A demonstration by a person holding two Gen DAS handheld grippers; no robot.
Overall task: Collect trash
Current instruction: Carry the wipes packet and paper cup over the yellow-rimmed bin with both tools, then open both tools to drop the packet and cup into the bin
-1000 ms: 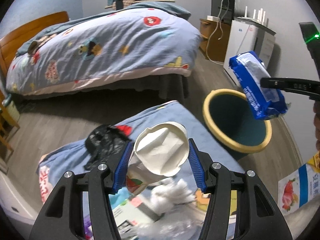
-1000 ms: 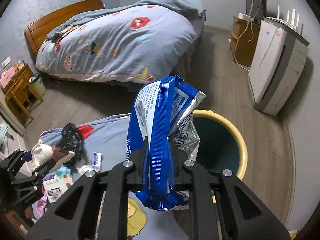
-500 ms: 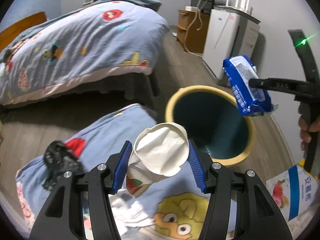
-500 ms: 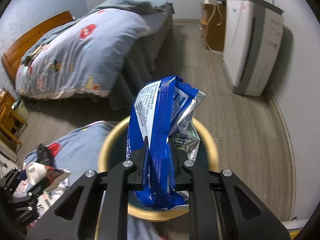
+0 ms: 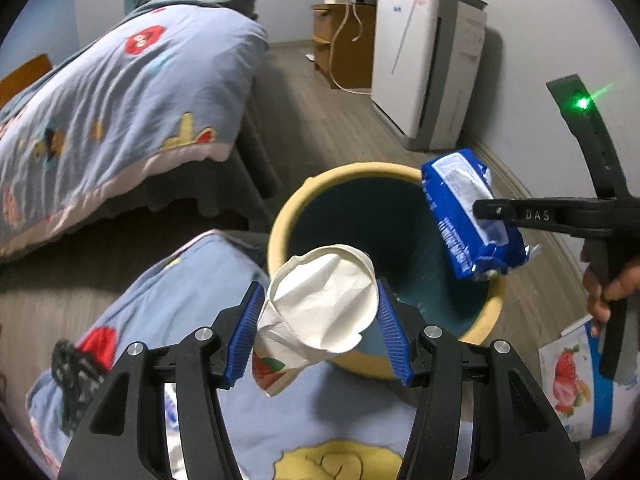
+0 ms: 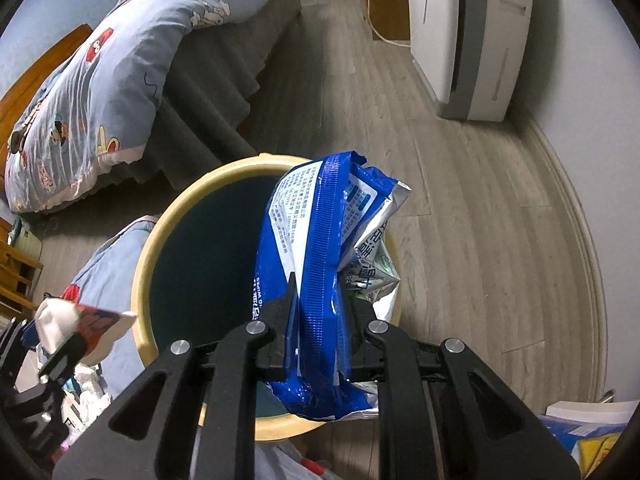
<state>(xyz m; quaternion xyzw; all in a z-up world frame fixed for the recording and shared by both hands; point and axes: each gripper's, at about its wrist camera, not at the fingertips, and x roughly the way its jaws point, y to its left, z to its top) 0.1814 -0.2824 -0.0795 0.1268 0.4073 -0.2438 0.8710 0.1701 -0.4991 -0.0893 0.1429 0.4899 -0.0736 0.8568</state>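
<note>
My left gripper (image 5: 318,312) is shut on a crumpled white paper cup (image 5: 320,308) with a red fruit print, held at the near rim of the bin. The bin (image 5: 280,220) is round, with a yellow rim and a dark teal inside. My right gripper (image 6: 320,300) is shut on a blue and silver snack wrapper (image 6: 316,248) that hangs over the bin's (image 6: 144,264) right side. The left wrist view shows that wrapper (image 5: 468,216) pinched above the bin's right rim, with a hand (image 5: 608,284) on the handle. The cup (image 6: 76,316) appears at the left of the right wrist view.
A low surface with a blue cartoon cloth (image 5: 180,288) carries a black bag (image 5: 76,368) and paper scraps. A bed (image 5: 120,92) stands behind it. A white appliance (image 5: 424,72) and a wooden cabinet (image 5: 344,40) line the wall. A strawberry-printed packet (image 5: 576,376) lies at right.
Both grippers have moved toward the bin with their loads. The cup now sits at the bin's near rim and the wrapper hangs lower over its opening. Neither grip has changed.
</note>
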